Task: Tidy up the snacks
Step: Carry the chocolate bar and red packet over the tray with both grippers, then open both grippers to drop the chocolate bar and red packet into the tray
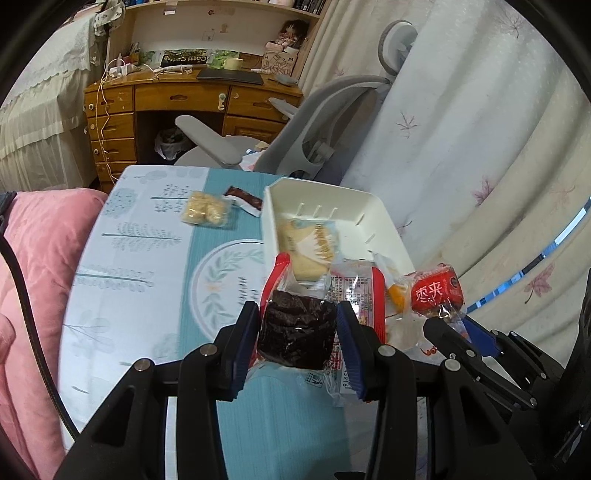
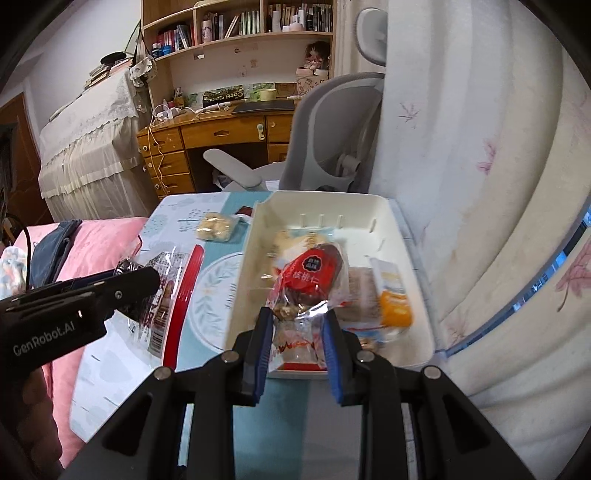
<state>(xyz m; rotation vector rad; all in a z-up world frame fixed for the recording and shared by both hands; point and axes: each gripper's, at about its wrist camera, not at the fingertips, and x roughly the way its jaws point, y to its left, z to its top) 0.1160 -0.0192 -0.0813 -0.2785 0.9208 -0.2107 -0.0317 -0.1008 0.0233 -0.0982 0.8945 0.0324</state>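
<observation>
grey office chair | wooden desk | pink quilt | leaf-print curtain | bookshelf

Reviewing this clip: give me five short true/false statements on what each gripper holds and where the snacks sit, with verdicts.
1. The left gripper is shut on a dark chocolate snack pack. True.
2. The right gripper is empty. False: it grips a red-wrapped walnut snack.
3. The white bin already holds snacks. True.
4. The pale biscuit pack lies inside the bin. False: it lies on the tablecloth, left of the bin.
5. The orange-and-white packet lies on the pink bedding. False: it is in the bin.
</observation>
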